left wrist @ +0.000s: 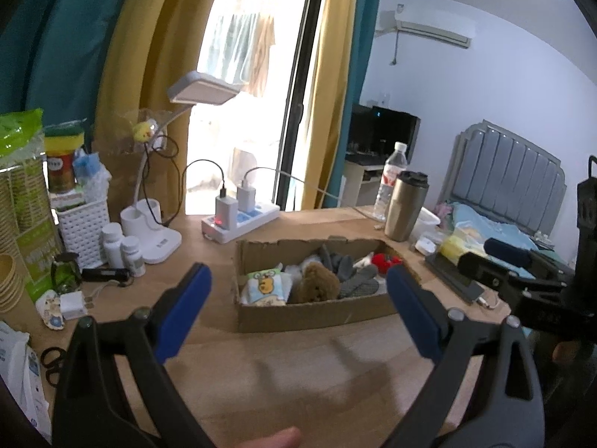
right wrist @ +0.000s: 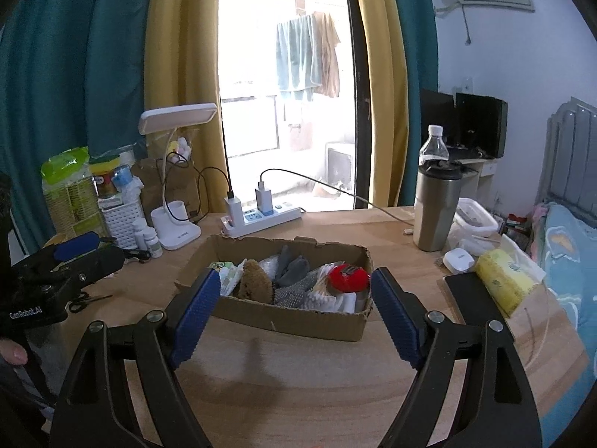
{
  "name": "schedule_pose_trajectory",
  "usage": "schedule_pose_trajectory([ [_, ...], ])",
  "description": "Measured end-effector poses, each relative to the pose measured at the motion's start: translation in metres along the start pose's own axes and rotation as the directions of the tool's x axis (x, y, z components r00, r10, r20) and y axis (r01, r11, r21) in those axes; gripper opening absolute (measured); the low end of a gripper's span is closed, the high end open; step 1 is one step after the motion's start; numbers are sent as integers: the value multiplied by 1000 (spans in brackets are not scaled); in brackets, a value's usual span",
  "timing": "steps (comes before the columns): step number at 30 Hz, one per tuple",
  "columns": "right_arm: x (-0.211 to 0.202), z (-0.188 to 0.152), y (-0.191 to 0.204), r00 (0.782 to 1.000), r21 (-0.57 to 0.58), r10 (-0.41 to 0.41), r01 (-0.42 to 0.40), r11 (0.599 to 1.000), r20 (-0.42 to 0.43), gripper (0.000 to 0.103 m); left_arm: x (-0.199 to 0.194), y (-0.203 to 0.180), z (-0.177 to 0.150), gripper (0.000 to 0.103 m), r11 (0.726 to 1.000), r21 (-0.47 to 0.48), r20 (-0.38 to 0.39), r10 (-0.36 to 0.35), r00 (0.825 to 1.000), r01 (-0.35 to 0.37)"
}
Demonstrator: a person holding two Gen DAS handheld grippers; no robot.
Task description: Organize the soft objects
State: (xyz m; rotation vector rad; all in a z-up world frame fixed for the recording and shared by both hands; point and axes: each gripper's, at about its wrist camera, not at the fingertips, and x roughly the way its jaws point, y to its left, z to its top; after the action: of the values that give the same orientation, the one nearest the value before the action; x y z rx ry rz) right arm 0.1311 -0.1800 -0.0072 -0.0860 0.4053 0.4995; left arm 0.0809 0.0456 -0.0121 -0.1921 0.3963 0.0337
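Observation:
A shallow cardboard box [left wrist: 309, 313] [right wrist: 298, 321] sits on the wooden table and holds soft things: a brown plush bear [left wrist: 317, 283] [right wrist: 255, 285], grey gloves [left wrist: 354, 280] [right wrist: 294, 280], a red plush [left wrist: 386, 260] [right wrist: 349, 278], a printed tissue pack [left wrist: 265, 285] [right wrist: 229, 274] and white cloth. My left gripper [left wrist: 298, 306] is open and empty, held above the table in front of the box. My right gripper [right wrist: 293, 315] is open and empty, just before the box's near wall. Each gripper shows at the edge of the other's view.
Behind the box stand a power strip [right wrist: 261, 218] with chargers, a white desk lamp [right wrist: 175, 224], pill bottles [left wrist: 123, 248] and a white basket [left wrist: 84, 227]. A steel tumbler [right wrist: 434, 209], water bottle [right wrist: 433, 145], yellow tissue pack [right wrist: 502, 283] and black tablet [right wrist: 474, 298] lie right. Scissors [left wrist: 52, 364] lie left.

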Motion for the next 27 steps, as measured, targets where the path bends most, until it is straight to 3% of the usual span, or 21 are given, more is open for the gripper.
schedule_pose_trajectory([
  [15,-58,-15,9,996,-5,-57,58,998,66,85,-61,-24,-2,96,998,58,118,26,993,-33],
  [27,-103,-1,18,982,-12,-107,110,994,158,85,-101,-44,15,97,996,87,195,-30,980,13],
])
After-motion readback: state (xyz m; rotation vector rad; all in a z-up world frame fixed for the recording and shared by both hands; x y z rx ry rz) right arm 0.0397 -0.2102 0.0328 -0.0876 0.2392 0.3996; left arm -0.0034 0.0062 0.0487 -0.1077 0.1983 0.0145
